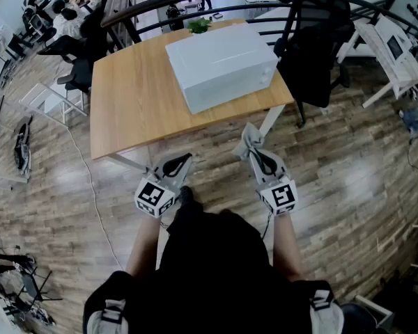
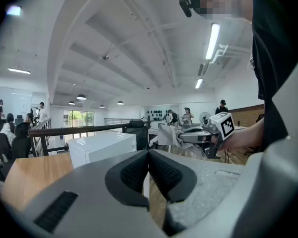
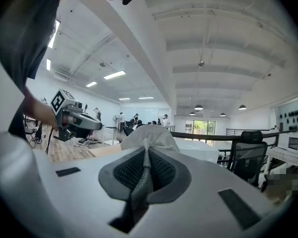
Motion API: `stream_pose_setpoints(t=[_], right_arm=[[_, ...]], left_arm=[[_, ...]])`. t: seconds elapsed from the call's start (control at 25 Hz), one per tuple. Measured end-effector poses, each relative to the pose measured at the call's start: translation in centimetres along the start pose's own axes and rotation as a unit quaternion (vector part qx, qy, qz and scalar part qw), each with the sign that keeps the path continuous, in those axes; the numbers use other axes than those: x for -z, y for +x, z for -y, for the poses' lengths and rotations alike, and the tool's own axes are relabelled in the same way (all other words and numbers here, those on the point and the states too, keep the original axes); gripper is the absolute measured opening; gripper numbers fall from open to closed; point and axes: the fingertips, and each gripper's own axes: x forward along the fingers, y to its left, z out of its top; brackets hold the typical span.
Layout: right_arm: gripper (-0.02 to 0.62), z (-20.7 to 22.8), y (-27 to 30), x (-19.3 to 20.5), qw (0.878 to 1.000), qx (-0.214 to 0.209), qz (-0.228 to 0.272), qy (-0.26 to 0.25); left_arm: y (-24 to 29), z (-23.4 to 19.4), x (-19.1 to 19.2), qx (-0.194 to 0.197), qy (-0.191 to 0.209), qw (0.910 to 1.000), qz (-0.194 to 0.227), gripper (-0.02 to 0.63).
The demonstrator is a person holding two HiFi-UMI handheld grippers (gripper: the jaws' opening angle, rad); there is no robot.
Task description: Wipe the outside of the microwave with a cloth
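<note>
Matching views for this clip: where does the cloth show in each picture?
Head view: the cloth sticks out of the right gripper, lower centre, just short of the table.
Left gripper view: cloth right of centre, hanging from the right gripper.
Right gripper view: cloth at centre, pinched between the jaws and bunched beyond them.
Shared landmark: the white microwave.

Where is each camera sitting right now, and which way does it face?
Head view: on the head, looking down at table, microwave, left tongs, right tongs; arms, torso show.
Left gripper view: on left tongs, facing microwave; right arm shows.
Right gripper view: on right tongs, shut on cloth, facing microwave; left arm shows.
Shared: microwave.
</note>
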Motion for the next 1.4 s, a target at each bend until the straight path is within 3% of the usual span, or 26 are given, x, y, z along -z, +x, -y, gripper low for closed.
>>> stream_pose_setpoints(t=[0.64, 1.4], right_arm=[[0.011, -1.7, 1.6, -0.5, 1.000, -0.013, -0.009, 0.013], [0.012, -1.5, 13.9, -1.4, 0.999, -0.013, -0.044, -0.006]], left_arm=[[-1.5, -2.2, 0.2, 0.001, -0.004, 1.0000, -0.001, 0.002], [1.1, -14.6, 0.4, 0.022, -0.013, 0.9997, -0.001, 0.003]])
